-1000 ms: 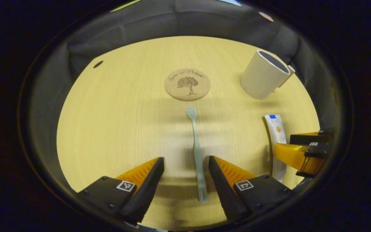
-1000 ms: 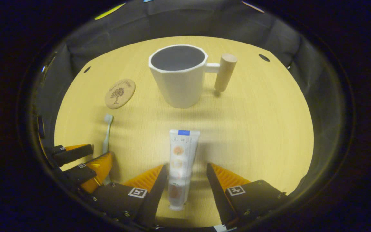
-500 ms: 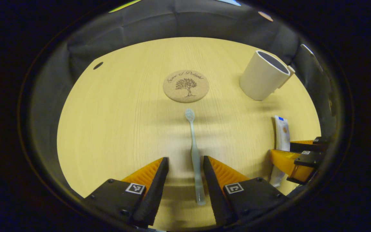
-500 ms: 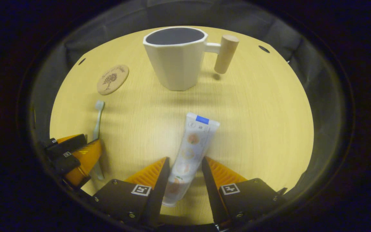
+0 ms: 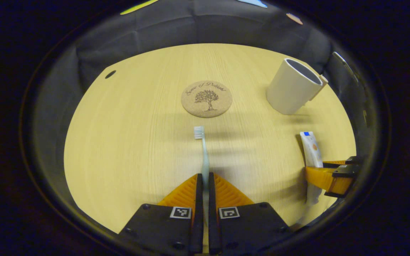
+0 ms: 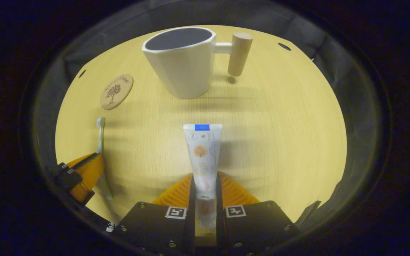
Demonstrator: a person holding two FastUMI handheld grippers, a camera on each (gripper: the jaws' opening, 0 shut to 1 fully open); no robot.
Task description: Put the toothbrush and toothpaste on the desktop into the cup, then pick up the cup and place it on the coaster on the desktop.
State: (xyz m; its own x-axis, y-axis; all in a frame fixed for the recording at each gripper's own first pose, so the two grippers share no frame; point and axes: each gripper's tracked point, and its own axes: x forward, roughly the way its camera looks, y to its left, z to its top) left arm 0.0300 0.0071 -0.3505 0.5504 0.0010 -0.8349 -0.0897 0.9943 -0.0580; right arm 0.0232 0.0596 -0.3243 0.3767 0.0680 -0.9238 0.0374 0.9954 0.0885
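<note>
Closed since the earlier frames: left gripper [image 5: 203,179] now pinching toothbrush [image 5: 202,149] handle, frame bottom centre; right gripper [image 6: 204,181] now pinching toothpaste [image 6: 203,153], bottom centre. Cup [image 6: 182,62] upper centre, empty; coaster [image 5: 206,98] upper centre, bare. Both grasps apparently secured; lifting to cup likely next.

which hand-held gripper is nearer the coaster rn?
Left. The left hand-held gripper, shut on the toothbrush, faces the coaster; the right hand-held gripper sits farther off, beside it.

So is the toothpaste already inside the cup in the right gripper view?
No: the toothpaste is clamped between the right gripper fingers, short of the cup, whose dark inside holds nothing.
</note>
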